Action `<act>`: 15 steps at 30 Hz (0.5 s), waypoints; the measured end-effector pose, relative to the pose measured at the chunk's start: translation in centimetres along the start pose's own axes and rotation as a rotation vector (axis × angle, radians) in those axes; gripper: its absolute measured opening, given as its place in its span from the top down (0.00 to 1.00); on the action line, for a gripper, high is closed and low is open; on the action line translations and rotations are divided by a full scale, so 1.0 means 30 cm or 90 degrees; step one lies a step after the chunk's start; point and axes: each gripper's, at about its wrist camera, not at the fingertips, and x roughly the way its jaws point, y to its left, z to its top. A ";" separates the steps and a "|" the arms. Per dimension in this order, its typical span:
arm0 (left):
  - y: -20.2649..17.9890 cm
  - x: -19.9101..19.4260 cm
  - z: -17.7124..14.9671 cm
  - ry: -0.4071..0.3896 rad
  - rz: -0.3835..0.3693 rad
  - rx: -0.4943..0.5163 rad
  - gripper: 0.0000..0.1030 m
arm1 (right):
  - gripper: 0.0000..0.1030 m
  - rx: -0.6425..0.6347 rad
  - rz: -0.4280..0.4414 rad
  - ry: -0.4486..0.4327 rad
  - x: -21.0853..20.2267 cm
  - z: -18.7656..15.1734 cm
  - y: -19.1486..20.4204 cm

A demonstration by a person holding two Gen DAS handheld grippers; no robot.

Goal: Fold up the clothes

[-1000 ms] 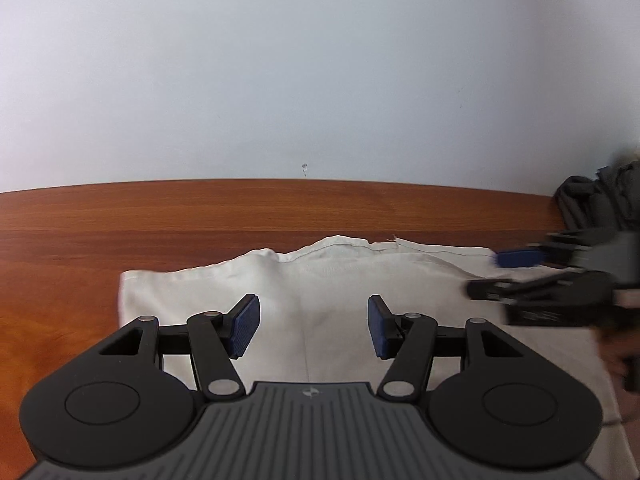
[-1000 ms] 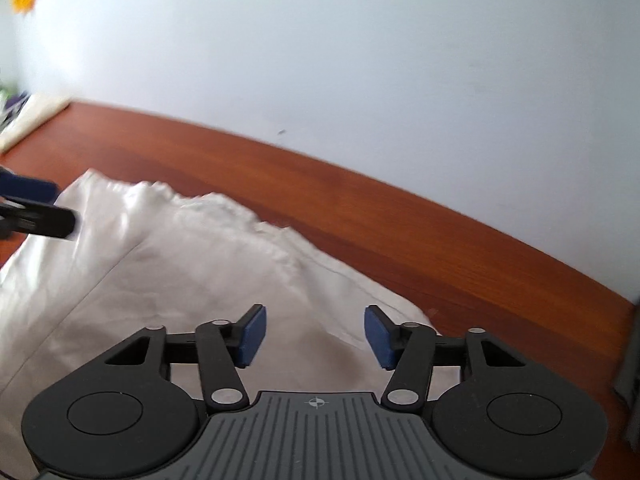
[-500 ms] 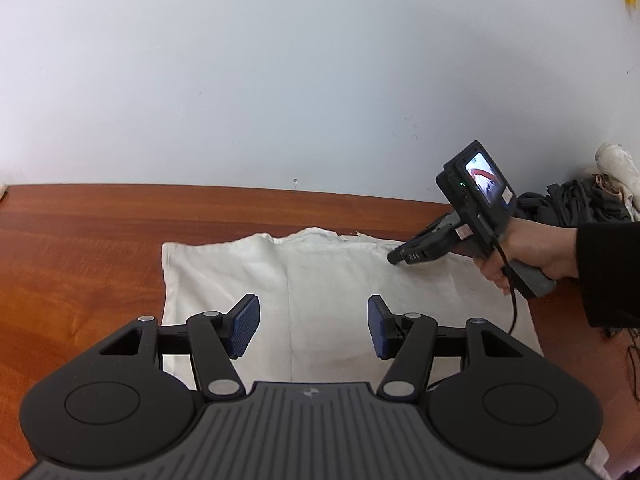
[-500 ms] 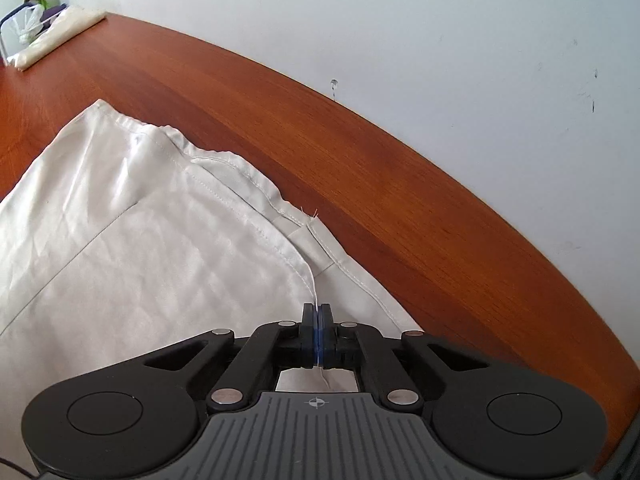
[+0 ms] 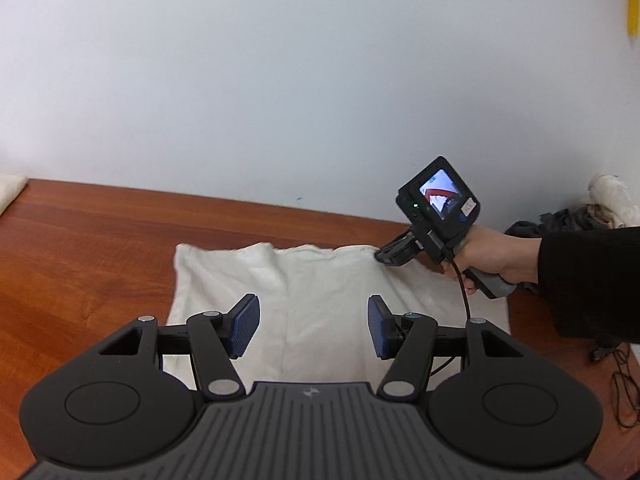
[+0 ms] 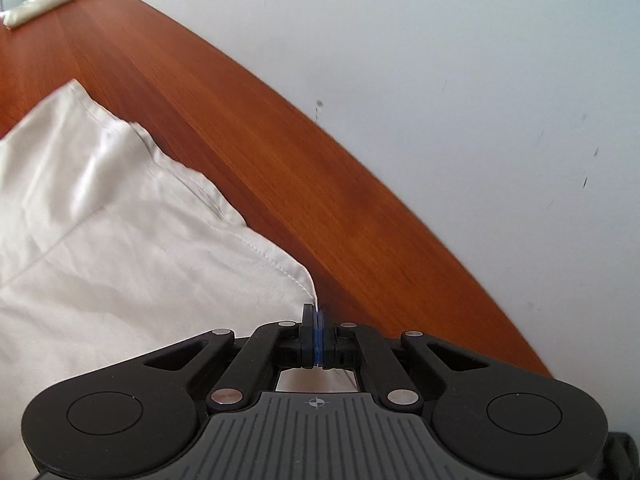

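Fingers: left gripper (image 5: 313,332) stands apart with nothing between its blue pads, hovering above the near part of the cloth; right gripper (image 6: 319,330) is pinched closed on the far right corner of the garment, its pads pressed together over the hem. Table (image 5: 88,248): reddish-brown wood, set against a pale wall (image 5: 280,80). White garment (image 5: 320,292): off-white woven cloth lying flat on the table, roughly rectangular, with stitched hems and a straight seam or crease running from the near edge toward the wall; long axis runs left to right, parallel to the wall. Near edge hidden behind the left gripper's body; garment type cannot be told. Dark clothes (image 5: 560,224): heap at the right, partly covered by the person's black sleeve (image 5: 592,276). Right hand (image 5: 492,256): wrapped around the gripper handle.
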 end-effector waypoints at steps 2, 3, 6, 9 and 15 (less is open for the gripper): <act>-0.002 -0.002 -0.010 0.007 0.010 -0.012 0.37 | 0.97 0.005 -0.010 -0.001 0.008 -0.006 0.010; -0.003 -0.006 -0.014 0.010 0.011 -0.022 0.37 | 0.95 0.006 -0.019 -0.004 0.005 -0.008 0.016; -0.002 -0.026 -0.023 0.015 0.012 -0.040 0.37 | 0.48 0.013 -0.049 -0.029 -0.050 -0.013 0.026; -0.006 -0.064 -0.025 0.005 0.017 -0.036 0.37 | 0.44 0.029 -0.044 -0.059 -0.155 -0.022 0.033; -0.004 -0.170 -0.028 -0.020 0.000 -0.031 0.37 | 0.40 0.065 -0.013 -0.083 -0.403 -0.067 0.064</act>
